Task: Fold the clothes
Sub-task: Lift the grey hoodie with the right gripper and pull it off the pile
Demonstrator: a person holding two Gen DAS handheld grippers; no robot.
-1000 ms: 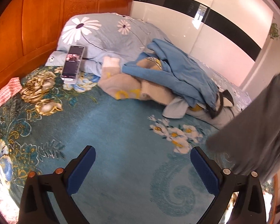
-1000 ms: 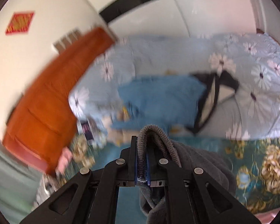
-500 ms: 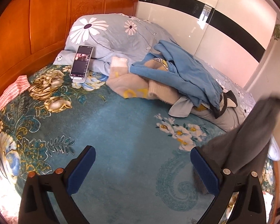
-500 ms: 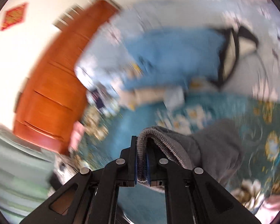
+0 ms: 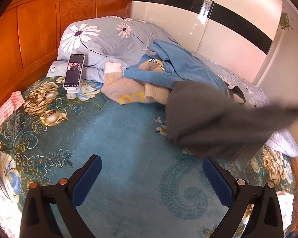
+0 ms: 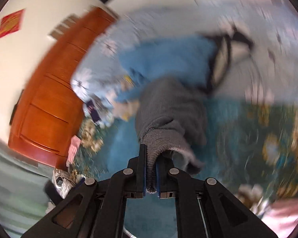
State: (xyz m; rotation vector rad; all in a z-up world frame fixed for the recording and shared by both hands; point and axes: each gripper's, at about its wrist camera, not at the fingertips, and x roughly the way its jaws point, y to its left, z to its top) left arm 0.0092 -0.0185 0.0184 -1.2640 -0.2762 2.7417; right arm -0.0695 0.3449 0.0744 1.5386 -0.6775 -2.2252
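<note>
My right gripper [image 6: 151, 159] is shut on the ribbed edge of a grey garment [image 6: 168, 107], which stretches away from it in the air over the bed. In the left wrist view the grey garment [image 5: 212, 119] sweeps in from the right, blurred, above the teal bedspread [image 5: 129, 138]. My left gripper [image 5: 152, 170] is open and empty, low over the bedspread, just left of and below the garment. A pile of clothes lies behind: a blue top [image 5: 180, 67] over a beige sweater [image 5: 127, 91].
A phone [image 5: 74, 72] leans against a flowered pillow [image 5: 101, 39] by the wooden headboard [image 5: 29, 25]. A red-and-white cloth [image 5: 8, 109] lies at the left edge. A white item [image 5: 284, 142] lies at the bed's right edge. The right wrist view is blurred.
The grey garment has swung leftward over the bedspread, now covering part of the clothes pile's right end. My right gripper stays shut on it. My left gripper has stayed open.
</note>
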